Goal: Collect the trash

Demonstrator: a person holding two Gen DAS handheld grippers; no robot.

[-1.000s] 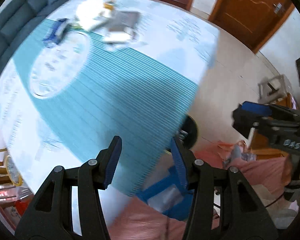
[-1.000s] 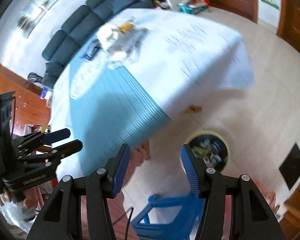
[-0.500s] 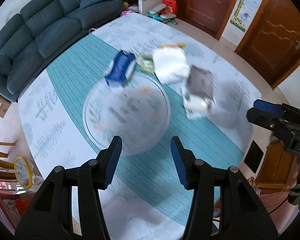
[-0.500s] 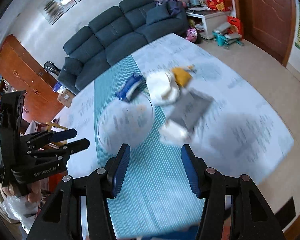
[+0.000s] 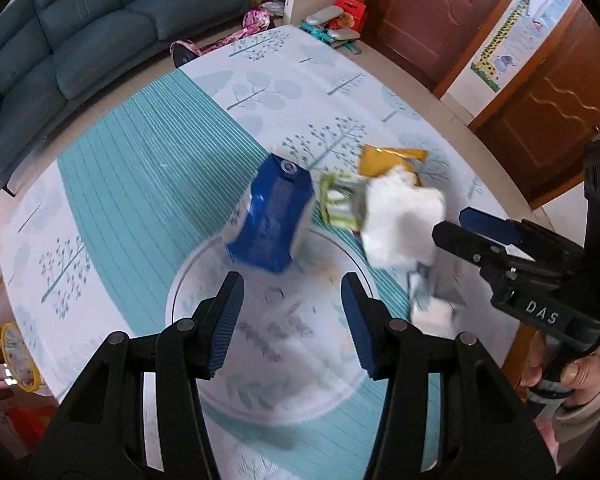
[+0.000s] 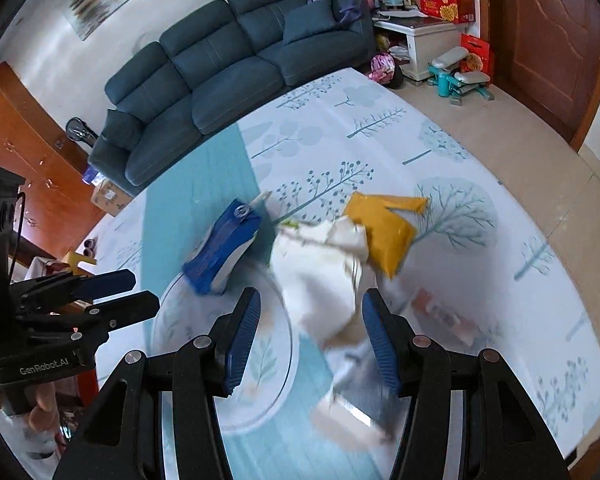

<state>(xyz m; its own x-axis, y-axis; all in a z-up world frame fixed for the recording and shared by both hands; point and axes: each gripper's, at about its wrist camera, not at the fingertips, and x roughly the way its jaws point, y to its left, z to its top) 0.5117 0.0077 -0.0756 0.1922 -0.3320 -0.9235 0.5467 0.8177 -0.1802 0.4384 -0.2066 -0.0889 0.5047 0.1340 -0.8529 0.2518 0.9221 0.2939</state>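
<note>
Approach step: both grippers — left gripper (image 5: 292, 320) and right gripper (image 6: 310, 344) — hung part-open and empty above the trash on the surface (image 6: 440, 152) — blue carton (image 5: 270, 220), white paper (image 6: 320, 276); next, a descent and pinch.

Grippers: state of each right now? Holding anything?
Left gripper: open, nothing between the fingers, above the round glass plate.
Right gripper: open, holding nothing, over the crumpled white paper.
</note>
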